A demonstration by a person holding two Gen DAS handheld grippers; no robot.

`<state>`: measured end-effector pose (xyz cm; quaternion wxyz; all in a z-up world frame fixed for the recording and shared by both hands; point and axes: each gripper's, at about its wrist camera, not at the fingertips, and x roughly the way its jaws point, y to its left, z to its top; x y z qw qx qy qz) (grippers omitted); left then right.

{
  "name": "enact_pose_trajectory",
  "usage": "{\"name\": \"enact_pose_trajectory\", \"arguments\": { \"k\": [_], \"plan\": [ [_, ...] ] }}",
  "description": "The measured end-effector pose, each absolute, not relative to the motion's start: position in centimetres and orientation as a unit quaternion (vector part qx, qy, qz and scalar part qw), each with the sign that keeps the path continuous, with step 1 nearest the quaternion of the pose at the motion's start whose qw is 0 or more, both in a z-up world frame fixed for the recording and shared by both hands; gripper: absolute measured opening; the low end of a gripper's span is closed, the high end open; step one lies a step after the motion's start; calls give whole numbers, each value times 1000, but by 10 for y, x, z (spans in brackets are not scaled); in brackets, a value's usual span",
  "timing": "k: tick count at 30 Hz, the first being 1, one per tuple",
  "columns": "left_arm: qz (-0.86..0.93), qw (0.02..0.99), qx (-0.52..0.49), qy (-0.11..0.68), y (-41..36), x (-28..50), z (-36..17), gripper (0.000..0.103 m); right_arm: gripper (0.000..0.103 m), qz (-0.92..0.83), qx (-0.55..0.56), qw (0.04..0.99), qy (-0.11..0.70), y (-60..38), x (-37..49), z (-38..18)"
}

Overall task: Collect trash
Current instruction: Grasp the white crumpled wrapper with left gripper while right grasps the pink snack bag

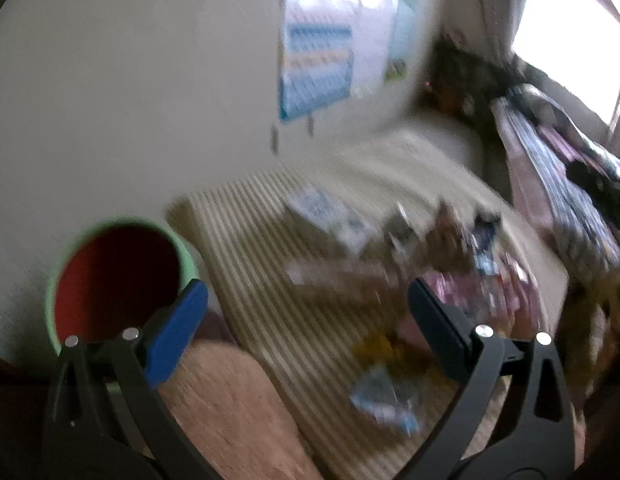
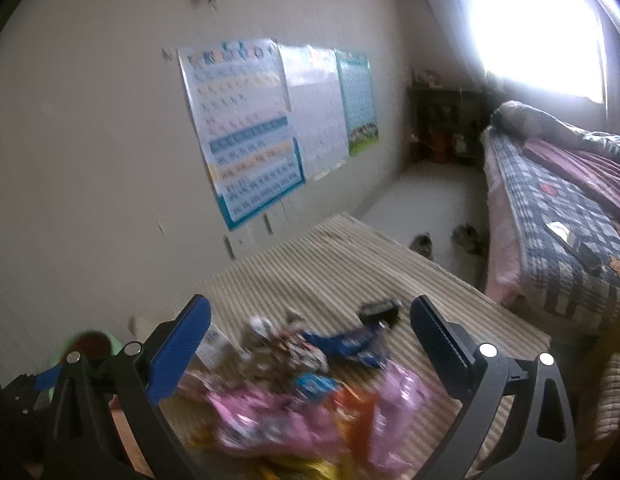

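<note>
Several wrappers lie scattered on a striped table [image 1: 246, 248], blurred in both views. In the left wrist view a white-blue packet [image 1: 322, 212] and a blue wrapper [image 1: 382, 400] show. My left gripper [image 1: 308, 300] is open and empty above the table. A green bin with a red liner [image 1: 114, 280] stands at the table's left end, also in the right wrist view [image 2: 92, 344]. My right gripper [image 2: 310, 316] is open and empty above a pink wrapper [image 2: 270, 416], a blue wrapper [image 2: 350, 344] and an orange one [image 2: 358, 400].
A wall with posters [image 2: 246, 132] runs along the table's far side. A bed with a checked quilt [image 2: 558, 216] stands to the right under a bright window [image 2: 538, 28]. Shoes [image 2: 422, 244] lie on the floor between. A dark shelf [image 2: 446, 120] fills the corner.
</note>
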<state>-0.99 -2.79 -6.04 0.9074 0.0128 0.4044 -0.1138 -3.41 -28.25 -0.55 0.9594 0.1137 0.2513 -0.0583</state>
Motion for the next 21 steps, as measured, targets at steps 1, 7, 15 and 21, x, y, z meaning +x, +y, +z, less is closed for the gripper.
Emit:
{"name": "enact_pose_trajectory", "arguments": {
  "k": [1,7,15,21],
  "plan": [
    [-128,895,10,427,-32,-9,-71,97,96,-60,113,956,264,-286,-35,-12],
    [-199,827,10,526,-61,-7,-119,87,96,-62,101,939,322,-294,-47,-48],
    [-222,759,18,611,-74,-16,-167,72,96,-19,147,917,370,-294,-43,-79],
    [-228,759,7,609,-69,-20,-170,28,96,7,193,889,415,-288,-32,-101]
  ]
}}
